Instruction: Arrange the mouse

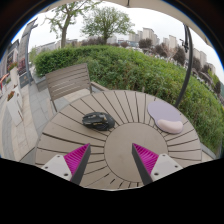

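Note:
A black computer mouse lies on the round slatted wooden table, left of the table's middle and beyond my fingers. A light grey mouse pad lies at the table's right side, with a pale pinkish object at its near edge. My gripper hovers over the near part of the table. Its fingers, with magenta pads, stand wide apart with nothing between them. The mouse is ahead and slightly left of the left finger.
A wooden bench stands behind the table to the left. A green hedge runs behind. A thin dark pole rises at the right. Paving lies to the left of the table.

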A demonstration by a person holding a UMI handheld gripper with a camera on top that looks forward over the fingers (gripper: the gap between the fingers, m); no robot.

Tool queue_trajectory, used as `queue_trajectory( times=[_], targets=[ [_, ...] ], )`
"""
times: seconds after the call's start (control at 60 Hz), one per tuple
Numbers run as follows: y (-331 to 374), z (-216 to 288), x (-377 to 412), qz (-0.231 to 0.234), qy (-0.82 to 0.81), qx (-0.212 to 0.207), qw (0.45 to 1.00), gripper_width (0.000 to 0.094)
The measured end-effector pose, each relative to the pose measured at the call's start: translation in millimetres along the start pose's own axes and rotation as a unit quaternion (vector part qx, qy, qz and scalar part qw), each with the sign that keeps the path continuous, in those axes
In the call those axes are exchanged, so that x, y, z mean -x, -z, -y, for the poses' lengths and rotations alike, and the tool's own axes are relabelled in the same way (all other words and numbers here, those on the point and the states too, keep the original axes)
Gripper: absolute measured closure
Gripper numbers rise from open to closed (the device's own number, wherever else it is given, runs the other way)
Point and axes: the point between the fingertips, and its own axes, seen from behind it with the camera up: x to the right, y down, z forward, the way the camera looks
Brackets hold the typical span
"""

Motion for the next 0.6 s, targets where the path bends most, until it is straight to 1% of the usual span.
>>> queue_trajectory(
  times=[0.15,0.267,0.35,0.6],
  targets=[
    [-43.6,17.6,0.1,-0.003,0.003,-0.006,1.0,0.0081],
    [-76.8,19.5,3.7,-0.001,0.012,0.004,1.0,0.0082],
    [-93.7,25.1,9.4,0.009,0.018,0.002,1.0,0.0083],
    [-130.7,41.6,19.5,0.015,0.024,0.005,1.0,0.0079]
  ],
)
